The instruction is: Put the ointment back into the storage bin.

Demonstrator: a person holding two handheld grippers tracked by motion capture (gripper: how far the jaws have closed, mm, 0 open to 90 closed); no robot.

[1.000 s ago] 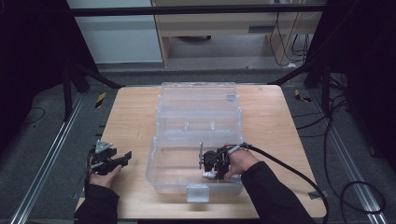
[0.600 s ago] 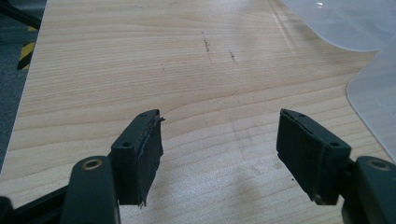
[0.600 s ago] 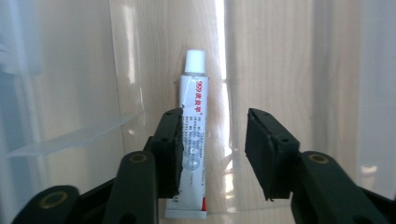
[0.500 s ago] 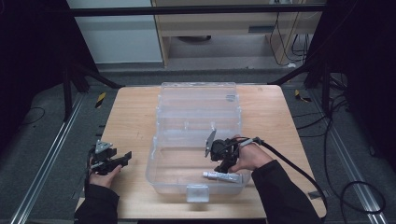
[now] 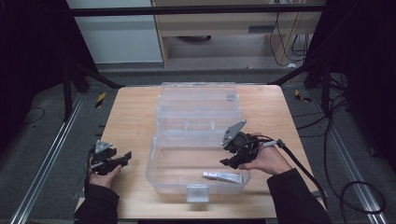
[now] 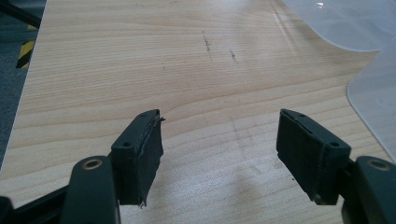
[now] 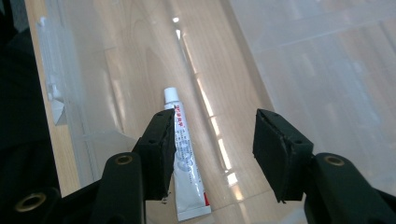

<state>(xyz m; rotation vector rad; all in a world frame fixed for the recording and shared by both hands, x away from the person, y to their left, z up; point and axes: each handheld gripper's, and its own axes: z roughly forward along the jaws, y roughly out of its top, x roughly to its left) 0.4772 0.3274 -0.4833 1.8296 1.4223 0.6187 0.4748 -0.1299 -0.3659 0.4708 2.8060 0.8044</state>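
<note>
Two grippers flanked the clear plastic box (image 5: pixel 196 135) on the wooden table (image 5: pixel 130 112). The tube (image 5: pixel 223 176) lay flat inside the box, near its front wall. The right gripper (image 5: pixel 229 162) hovered above the tube, jaws wide apart, holding nothing. The left gripper (image 5: pixel 122 158) rested left of the box, jaws spread, empty.

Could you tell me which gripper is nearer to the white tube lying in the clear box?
Right. The right gripper hangs open just above the tube inside the clear box; the left gripper sits open over bare table, outside the box's left wall.
</note>
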